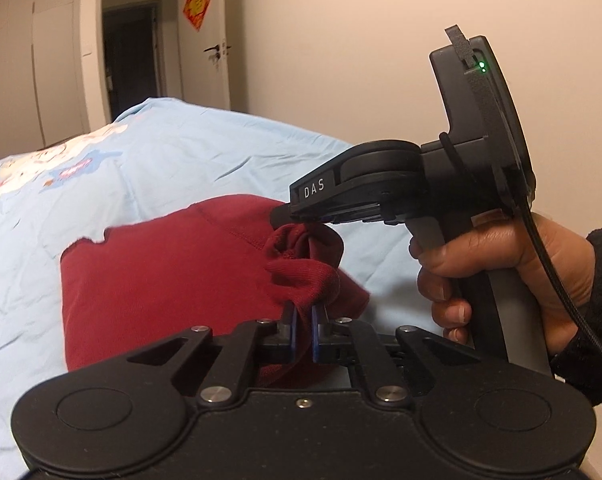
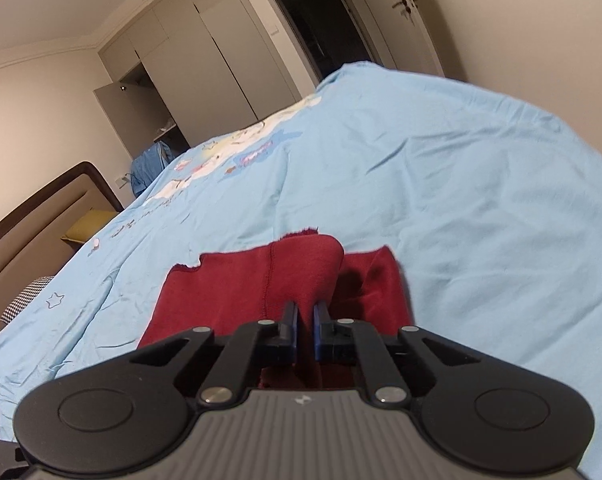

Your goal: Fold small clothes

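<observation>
A small dark red garment (image 1: 161, 280) lies on the light blue bedsheet (image 1: 205, 160). My left gripper (image 1: 304, 312) is shut on a bunched edge of it, lifted off the bed. My right gripper (image 1: 285, 216) enters that view from the right, held by a hand, and is shut on the same bunched edge just above my left one. In the right wrist view my right gripper (image 2: 305, 312) pinches a raised fold of the red garment (image 2: 229, 292), whose far part rests flat on the sheet (image 2: 461, 200).
The bed has a dark wooden headboard (image 2: 41, 196) at the left. A wardrobe (image 2: 189, 60) with one open door and a dark open doorway (image 2: 321, 20) stand beyond the bed. A beige wall (image 1: 381, 60) is close on the right.
</observation>
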Demonstrator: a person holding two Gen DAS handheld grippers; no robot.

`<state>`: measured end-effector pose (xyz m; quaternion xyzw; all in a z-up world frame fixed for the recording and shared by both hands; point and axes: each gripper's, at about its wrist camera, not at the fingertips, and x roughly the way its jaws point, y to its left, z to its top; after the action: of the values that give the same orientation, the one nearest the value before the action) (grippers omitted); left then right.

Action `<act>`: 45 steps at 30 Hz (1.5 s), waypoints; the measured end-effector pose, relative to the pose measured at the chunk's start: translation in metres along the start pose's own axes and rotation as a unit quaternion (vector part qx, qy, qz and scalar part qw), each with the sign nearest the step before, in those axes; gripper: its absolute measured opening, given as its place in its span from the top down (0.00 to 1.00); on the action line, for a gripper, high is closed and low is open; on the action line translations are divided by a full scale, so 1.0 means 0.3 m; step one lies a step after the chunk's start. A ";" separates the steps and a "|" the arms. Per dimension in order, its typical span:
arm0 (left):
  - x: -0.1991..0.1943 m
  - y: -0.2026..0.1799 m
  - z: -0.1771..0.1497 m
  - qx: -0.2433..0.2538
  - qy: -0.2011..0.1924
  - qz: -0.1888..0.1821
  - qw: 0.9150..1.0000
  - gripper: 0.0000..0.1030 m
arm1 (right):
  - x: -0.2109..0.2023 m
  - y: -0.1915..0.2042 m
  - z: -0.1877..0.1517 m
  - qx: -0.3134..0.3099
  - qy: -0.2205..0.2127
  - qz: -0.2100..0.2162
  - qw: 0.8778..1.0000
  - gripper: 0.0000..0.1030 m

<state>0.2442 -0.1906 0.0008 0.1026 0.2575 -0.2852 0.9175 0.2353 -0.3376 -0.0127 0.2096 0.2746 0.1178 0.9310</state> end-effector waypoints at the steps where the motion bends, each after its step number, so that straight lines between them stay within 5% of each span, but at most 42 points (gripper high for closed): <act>1: 0.004 -0.006 0.004 0.003 0.000 -0.001 1.000 0.94 | -0.016 -0.002 0.003 -0.002 -0.007 -0.004 1.000 0.92; 15: 0.092 -0.016 -0.002 0.017 0.028 -0.019 0.999 0.95 | -0.089 -0.111 -0.048 0.039 -0.007 -0.041 0.998 0.95; 18: 0.102 -0.020 -0.005 0.024 0.031 -0.018 0.999 0.95 | -0.084 -0.118 -0.045 0.049 -0.006 -0.037 0.998 0.87; 20: 0.104 -0.010 -0.002 0.022 0.030 -0.019 0.999 0.95 | -0.074 -0.123 -0.034 0.059 -0.001 -0.031 0.998 0.59; 22: 0.106 -0.001 0.001 0.016 0.030 -0.021 0.999 0.95 | -0.053 -0.123 -0.022 0.059 0.009 -0.026 0.998 0.56; 25: 0.108 -0.002 -0.002 0.017 0.029 -0.020 0.999 0.95 | -0.012 -0.110 -0.010 0.050 0.021 -0.019 0.998 0.60; 26: 0.110 -0.002 0.000 0.019 0.028 -0.020 0.999 0.95 | 0.001 -0.104 -0.007 0.046 0.025 -0.015 0.998 0.74; 29: 0.095 -0.008 -0.008 0.021 0.024 -0.020 0.999 0.95 | 0.022 -0.074 -0.007 0.022 0.031 -0.020 0.999 0.91; 36: 0.097 -0.015 -0.032 0.020 0.031 -0.032 0.999 0.95 | -0.045 -0.051 -0.017 -0.010 -0.007 -0.047 0.999 0.94; 45: 0.098 0.020 -0.020 -0.016 0.047 -0.041 0.998 0.91 | -0.025 -0.095 -0.053 0.019 0.023 -0.049 0.998 0.94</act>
<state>0.2659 -0.1975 -0.0195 0.0911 0.3087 -0.3130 0.8936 0.2233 -0.3601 -0.0343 0.2109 0.3078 0.0710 0.9250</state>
